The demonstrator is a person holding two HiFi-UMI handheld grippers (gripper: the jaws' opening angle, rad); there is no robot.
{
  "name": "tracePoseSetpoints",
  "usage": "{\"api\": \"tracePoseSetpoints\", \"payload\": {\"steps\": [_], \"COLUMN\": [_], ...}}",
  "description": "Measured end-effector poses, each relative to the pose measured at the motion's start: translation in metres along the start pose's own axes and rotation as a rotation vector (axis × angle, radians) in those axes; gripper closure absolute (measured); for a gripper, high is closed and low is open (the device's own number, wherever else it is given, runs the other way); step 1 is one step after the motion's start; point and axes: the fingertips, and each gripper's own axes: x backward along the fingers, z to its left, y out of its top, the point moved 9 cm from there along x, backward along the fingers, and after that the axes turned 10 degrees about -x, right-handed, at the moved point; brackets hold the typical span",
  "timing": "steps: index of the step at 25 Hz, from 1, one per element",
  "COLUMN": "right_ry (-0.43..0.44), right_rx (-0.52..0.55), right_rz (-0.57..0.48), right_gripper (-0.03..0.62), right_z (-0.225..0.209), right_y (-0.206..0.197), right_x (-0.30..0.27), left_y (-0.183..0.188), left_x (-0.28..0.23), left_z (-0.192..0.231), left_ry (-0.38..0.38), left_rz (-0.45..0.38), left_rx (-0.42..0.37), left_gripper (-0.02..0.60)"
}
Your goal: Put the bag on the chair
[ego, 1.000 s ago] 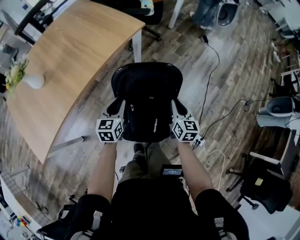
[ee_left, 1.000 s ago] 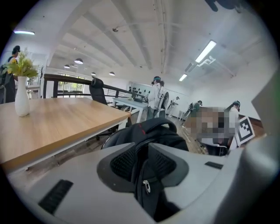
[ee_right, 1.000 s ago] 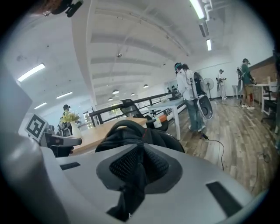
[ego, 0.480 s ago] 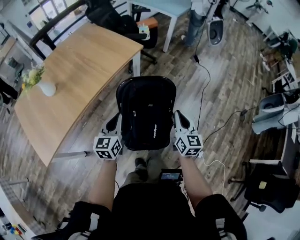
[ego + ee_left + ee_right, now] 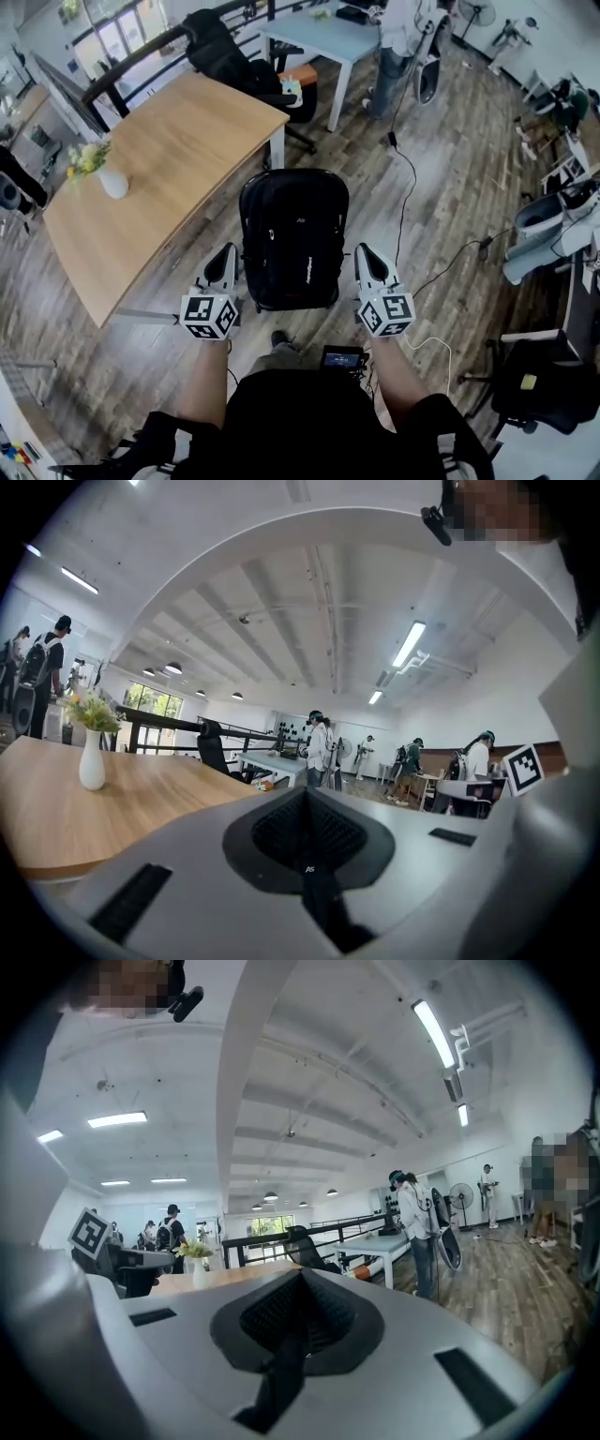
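In the head view a black backpack [image 5: 293, 239] rests upright on a black chair, and only the chair's dark rim [image 5: 251, 187] shows around it. My left gripper [image 5: 226, 255] hangs just left of the bag and my right gripper [image 5: 365, 253] just right of it; both stand a little apart from it. The left gripper view shows my left gripper [image 5: 307, 794] with its jaws pressed together and nothing between them. My right gripper [image 5: 298, 1279] looks the same in the right gripper view. Both gripper cameras point up and out over the room, so the bag is out of their sight.
A curved wooden table [image 5: 159, 169] with a white vase of flowers [image 5: 111, 180] stands to the left. A cable [image 5: 405, 202] runs along the plank floor on the right. Another black chair [image 5: 539, 394] sits at lower right. A person [image 5: 394, 37] stands by a far white table [image 5: 323, 33].
Both grippers have drawn back from the bag's sides toward me and a little outward. The bag stays on the chair. The head view has tilted up and shows more of the room.
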Motion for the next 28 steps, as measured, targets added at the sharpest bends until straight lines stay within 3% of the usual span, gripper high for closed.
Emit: {"api": "tracePoseSetpoints", "payload": {"steps": [9,19,24,28], "right_ry": [0.087,0.079,0.085,0.091], "right_rx": [0.005,-0.022,-0.023,-0.002], "right_rz": [-0.011,-0.042,-0.053,-0.060], "right_gripper": [0.583,0.583,0.583,0.583], "right_z": [0.018,0.010,0.020,0.029], "right_y": [0.003,-0.005,-0.013,-0.018], "right_x": [0.094,0.215,0.248,0.267], "left_y": [0.016,0.016,0.005,-0.005], "left_x": [0.074,0.153,0.188,0.216], "left_z": [-0.073,-0.164,-0.194,-0.208], "left_ry": [-0.032,-0.060,-0.028,0.018], "left_rz": [-0.018,-0.024,-0.005,0.004], "left_rx": [-0.051,-0.120,-0.166,-0.150], "left_gripper": [0.578,0.578,0.578,0.578]}}
